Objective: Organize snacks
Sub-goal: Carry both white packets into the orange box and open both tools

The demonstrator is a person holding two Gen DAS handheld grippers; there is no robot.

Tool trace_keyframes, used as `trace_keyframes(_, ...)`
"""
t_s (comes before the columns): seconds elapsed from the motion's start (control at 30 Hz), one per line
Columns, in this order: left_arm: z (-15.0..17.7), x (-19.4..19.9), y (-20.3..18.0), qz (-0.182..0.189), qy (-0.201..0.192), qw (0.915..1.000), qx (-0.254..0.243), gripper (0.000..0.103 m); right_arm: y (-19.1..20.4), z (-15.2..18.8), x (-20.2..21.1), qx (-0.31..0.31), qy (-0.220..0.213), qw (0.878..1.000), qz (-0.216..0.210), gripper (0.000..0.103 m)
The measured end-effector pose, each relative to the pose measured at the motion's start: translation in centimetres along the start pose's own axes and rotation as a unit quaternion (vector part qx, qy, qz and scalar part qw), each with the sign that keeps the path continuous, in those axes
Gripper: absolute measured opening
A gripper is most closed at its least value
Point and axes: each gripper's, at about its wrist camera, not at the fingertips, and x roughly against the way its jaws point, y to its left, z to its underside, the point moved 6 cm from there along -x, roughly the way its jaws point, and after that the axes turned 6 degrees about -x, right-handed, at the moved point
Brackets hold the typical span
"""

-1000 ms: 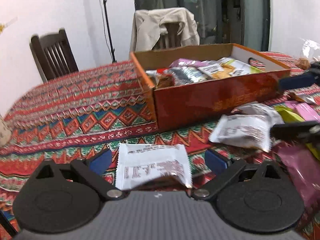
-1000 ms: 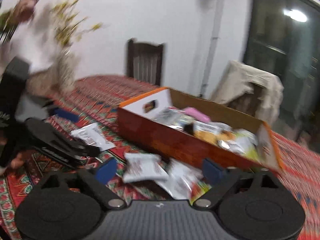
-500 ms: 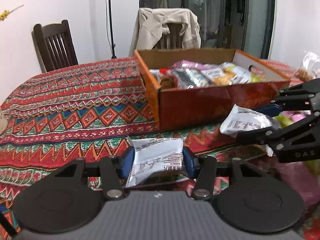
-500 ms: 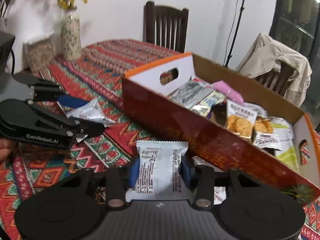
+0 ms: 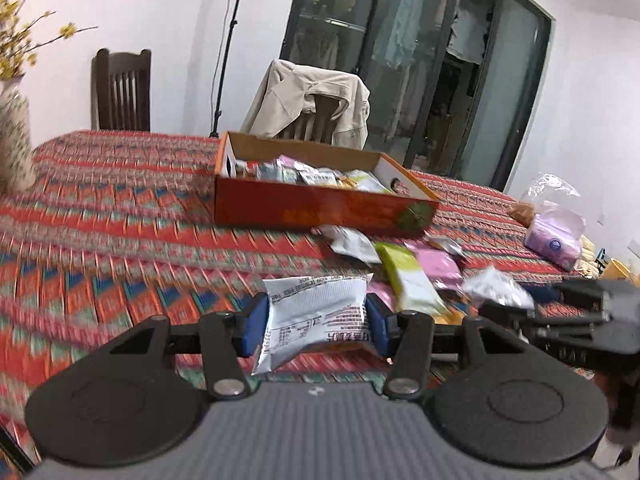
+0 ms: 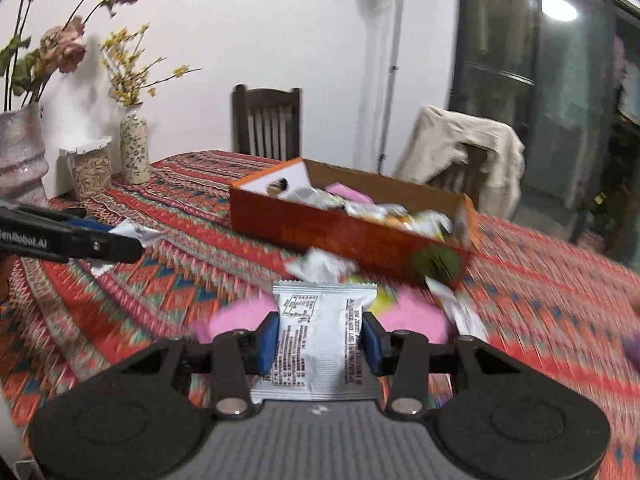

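Above the near edge of the patterned table (image 5: 120,216), the left gripper (image 5: 316,322) and right gripper (image 6: 320,338) each pinch a white snack packet (image 5: 316,316) by its sides, apparently bound for the half-filled orange box (image 5: 320,208) mid-table.

The box (image 5: 320,210) sits on the tablecloth (image 5: 120,220), loose snack packets (image 5: 408,276) before it, chairs (image 5: 120,92) behind.
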Motion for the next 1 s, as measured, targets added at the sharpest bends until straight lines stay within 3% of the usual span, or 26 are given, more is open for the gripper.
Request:
trace_keyframes(0.2, 2.7, 2.3, -3.3, -0.005, 0.022, 0.9997, -0.004, 0.053, -1.1, 6.3, 4.5, -0.047, 0.009, 0.999, 0.018, 0.042)
trace_keyframes(0.4, 3.5, 3.7, -5.1, -0.010, 0.020, 0.9996, -0.015, 0.053, -1.1, 8.5, 7.4, -0.056, -0.005, 0.998, 0.017, 0.042)
trace_keyframes(0.77, 1.8, 3.0, -4.5, 0.001, 0.008, 0.9998, -0.018, 0.053, -1.4, 7.7, 6.9, -0.062, -0.010, 0.998, 0.025, 0.042)
trace_keyframes(0.87, -0.2, 1.9, -4.3, 0.013, -0.004, 0.9995, -0.028, 0.053, -1.9, 6.9, 6.2, -0.067, -0.010, 0.998, 0.021, 0.042)
trace_keyframes(1.0, -4.7, -0.3, -4.0, 0.033, -0.032, 0.9978, -0.047, 0.053, -3.3, 3.4, 4.7, -0.069, -0.025, 0.997, 0.000, 0.042)
